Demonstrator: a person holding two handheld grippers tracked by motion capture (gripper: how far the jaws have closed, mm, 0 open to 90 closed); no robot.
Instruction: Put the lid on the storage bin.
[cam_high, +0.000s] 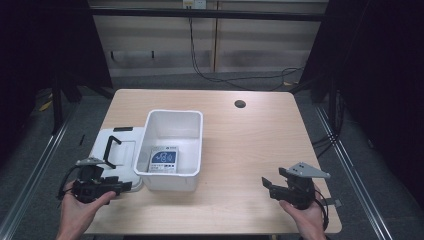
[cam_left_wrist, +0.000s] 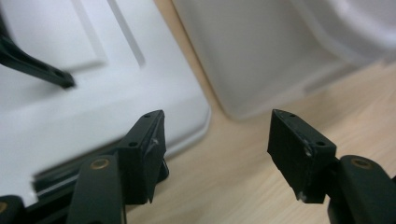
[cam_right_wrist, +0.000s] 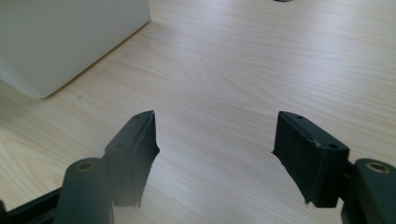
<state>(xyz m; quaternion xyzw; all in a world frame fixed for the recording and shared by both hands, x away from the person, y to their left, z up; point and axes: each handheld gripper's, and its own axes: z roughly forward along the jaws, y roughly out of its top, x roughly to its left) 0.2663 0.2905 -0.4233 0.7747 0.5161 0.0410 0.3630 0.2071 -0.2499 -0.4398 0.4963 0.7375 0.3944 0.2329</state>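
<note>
A white plastic bin (cam_high: 175, 145) stands on the wooden table, with a blue-and-white packet (cam_high: 164, 161) lying flat inside it. Its white lid (cam_high: 120, 155) with a black handle (cam_high: 111, 150) lies flat to the bin's left. My left gripper (cam_high: 125, 186) is open at the lid's near right corner; in the left gripper view, left gripper (cam_left_wrist: 217, 149), its jaws straddle the gap between lid (cam_left_wrist: 93, 107) and bin (cam_left_wrist: 261, 60). My right gripper (cam_high: 267, 186) is open over bare wood at the near right, right gripper (cam_right_wrist: 215, 154), with the bin's corner (cam_right_wrist: 60, 42) off to its left.
A round cable hole (cam_high: 240, 104) sits in the table's far right part. Dark floor, metal rails and cables surround the table (cam_high: 250, 145). Bare wood stretches between the bin and the right gripper.
</note>
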